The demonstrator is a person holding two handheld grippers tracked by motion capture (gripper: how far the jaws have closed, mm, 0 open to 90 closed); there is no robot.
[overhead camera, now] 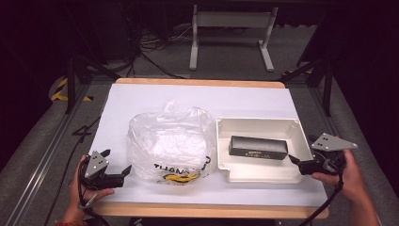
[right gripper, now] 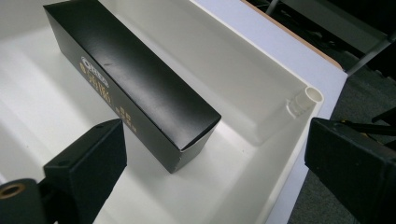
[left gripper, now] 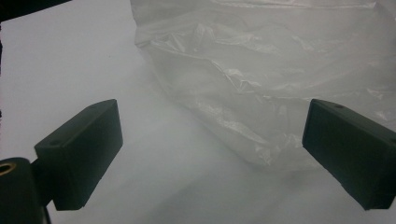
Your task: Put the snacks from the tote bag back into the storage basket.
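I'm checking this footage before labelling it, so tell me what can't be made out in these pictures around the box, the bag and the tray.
- Black box: its gold lettering is too small in the high view and too blurred in the right gripper view.
- Plastic bag: crinkled film hides most of the yellow thing inside; the black print is cut off by folds.
- White tray: the right gripper covers part of its right rim in the high view.
- Left gripper: open; the bag runs past the top and right edges of its view.
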